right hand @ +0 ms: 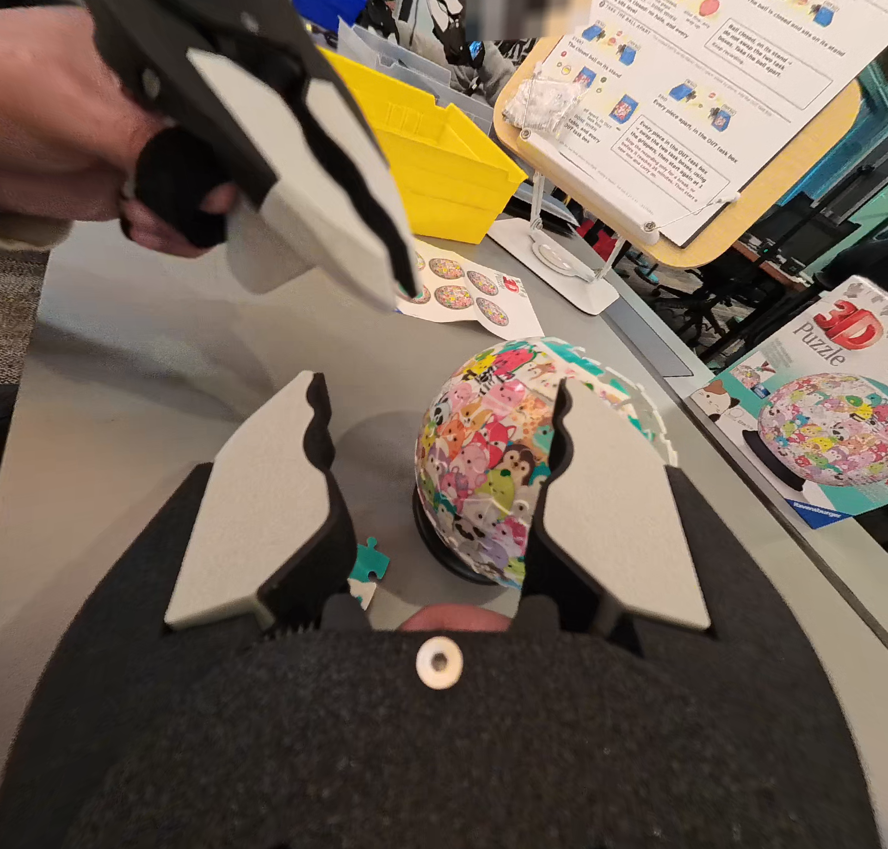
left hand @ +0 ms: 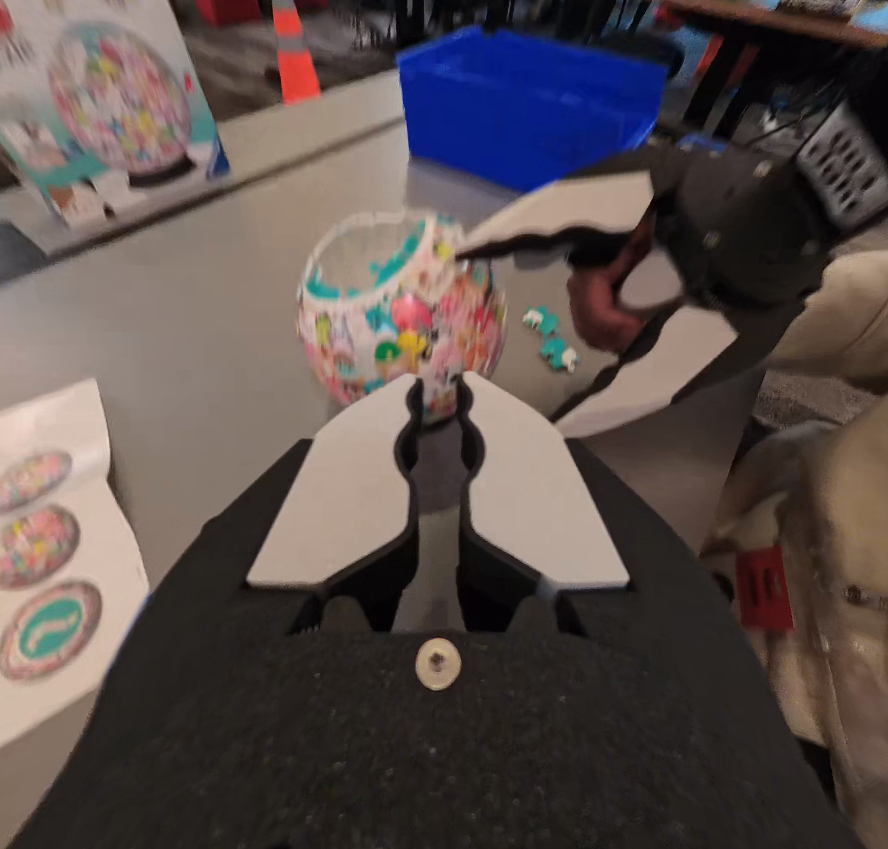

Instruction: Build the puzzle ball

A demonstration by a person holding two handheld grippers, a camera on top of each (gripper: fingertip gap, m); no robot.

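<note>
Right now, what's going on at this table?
A person is building a puzzle ball with two handheld grippers. The ball sits on a dark stand on the grey table, mostly done but open at the top. The right gripper is open close to the ball, one finger in front of it. The left gripper hangs nearly closed and looks empty. A few loose teal pieces lie beside the ball.
</note>
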